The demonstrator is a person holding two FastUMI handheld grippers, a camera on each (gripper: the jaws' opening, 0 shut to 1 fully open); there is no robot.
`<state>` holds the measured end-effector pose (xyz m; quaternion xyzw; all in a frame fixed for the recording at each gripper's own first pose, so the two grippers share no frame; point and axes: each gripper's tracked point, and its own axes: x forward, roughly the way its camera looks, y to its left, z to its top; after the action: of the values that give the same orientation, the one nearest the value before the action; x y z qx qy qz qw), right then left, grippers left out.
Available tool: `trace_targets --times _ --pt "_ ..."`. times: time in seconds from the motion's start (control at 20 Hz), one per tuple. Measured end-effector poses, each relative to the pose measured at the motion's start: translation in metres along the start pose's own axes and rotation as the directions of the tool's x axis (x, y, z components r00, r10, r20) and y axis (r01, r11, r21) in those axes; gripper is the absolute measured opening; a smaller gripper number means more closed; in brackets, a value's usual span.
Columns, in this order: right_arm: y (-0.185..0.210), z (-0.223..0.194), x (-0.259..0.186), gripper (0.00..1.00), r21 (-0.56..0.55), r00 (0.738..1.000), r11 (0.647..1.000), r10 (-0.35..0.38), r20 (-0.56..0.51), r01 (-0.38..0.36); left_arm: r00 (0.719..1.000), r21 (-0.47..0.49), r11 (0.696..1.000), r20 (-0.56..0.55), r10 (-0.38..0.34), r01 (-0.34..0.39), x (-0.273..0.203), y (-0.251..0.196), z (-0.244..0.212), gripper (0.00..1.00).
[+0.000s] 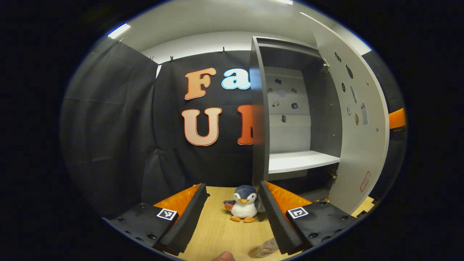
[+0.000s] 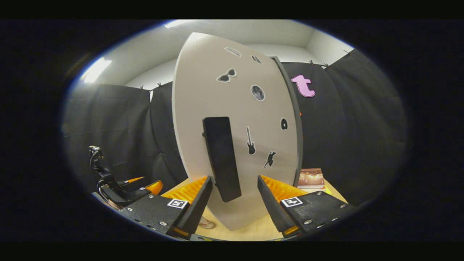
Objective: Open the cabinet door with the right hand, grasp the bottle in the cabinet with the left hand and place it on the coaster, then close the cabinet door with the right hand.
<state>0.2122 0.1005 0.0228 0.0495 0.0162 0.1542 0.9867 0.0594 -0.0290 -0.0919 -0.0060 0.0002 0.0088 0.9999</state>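
Low in the left gripper view, the left tongs (image 1: 232, 214) stand spread apart with nothing between their fingers, over the wooden bench (image 1: 217, 232). Just beside the right finger, at the bottom edge, lies something clear and glassy that looks like the bottle (image 1: 266, 248) (only a piece of it shows, so I cannot tell whether a coaster is under it). Farther along the bench sits a plush penguin (image 1: 244, 204), upright and facing the camera, close to the front corner of the cabinet (image 1: 259, 108). The cabinet's door (image 1: 357, 123) is swung wide open to the right, and the white shelf (image 1: 301, 161) inside is bare. In the right gripper view, the right tongs (image 2: 233, 197) are also released, their fingers on either side of the lower end of the black handle (image 2: 221, 157) on the door's (image 2: 235, 108) outer face, not pressing on it. Small stickers dot that face. To the left, farther off, the other tongs (image 2: 121, 188) show near the bench. A book (image 2: 311, 178) lies beyond the door at the right.
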Motion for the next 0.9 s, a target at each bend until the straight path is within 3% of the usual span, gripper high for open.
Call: trace_targets --times 0.15,0.2,0.25,0.3,0.45,0.75,0.8,0.9 --pt "0.021 -0.001 0.034 0.75 0.0 0.999 0.999 0.034 0.004 -0.034 1.0 0.011 1.0 0.015 0.019 -0.019 0.011 0.015 0.003 0.95" --pt "0.024 -0.002 0.046 0.75 -0.004 0.999 0.999 0.042 0.005 -0.042 0.999 0.007 1.0 0.017 0.027 -0.028 0.015 0.02 0.004 0.95" --pt "0.027 -0.004 0.054 0.86 -0.009 0.999 0.999 0.051 0.003 -0.051 0.999 0.0 0.999 0.016 0.034 -0.034 0.019 0.023 0.003 0.95" --pt "0.03 -0.004 0.063 0.82 -0.02 0.998 0.998 0.058 0.009 -0.058 0.999 -0.003 0.999 0.014 0.041 -0.041 0.024 0.027 0.003 0.95" --pt "0.038 -0.005 0.073 0.89 -0.061 0.998 0.996 0.063 0.024 -0.061 0.998 -0.005 0.998 0.022 0.061 -0.061 0.036 0.039 0.005 0.95" --pt "0.047 -0.001 0.093 0.88 -0.129 0.996 0.989 0.075 0.048 -0.068 0.997 -0.021 0.997 0.022 0.078 -0.077 0.063 0.055 0.004 0.95" --pt "0.048 0.0 0.095 0.93 -0.147 0.996 0.987 0.074 0.052 -0.066 0.997 -0.023 0.997 0.021 0.079 -0.078 0.067 0.057 0.004 0.95" --pt "0.05 0.002 0.096 0.92 -0.177 0.996 0.983 0.061 0.063 -0.049 0.997 -0.031 0.996 0.018 0.079 -0.078 0.074 0.059 0.004 0.95"
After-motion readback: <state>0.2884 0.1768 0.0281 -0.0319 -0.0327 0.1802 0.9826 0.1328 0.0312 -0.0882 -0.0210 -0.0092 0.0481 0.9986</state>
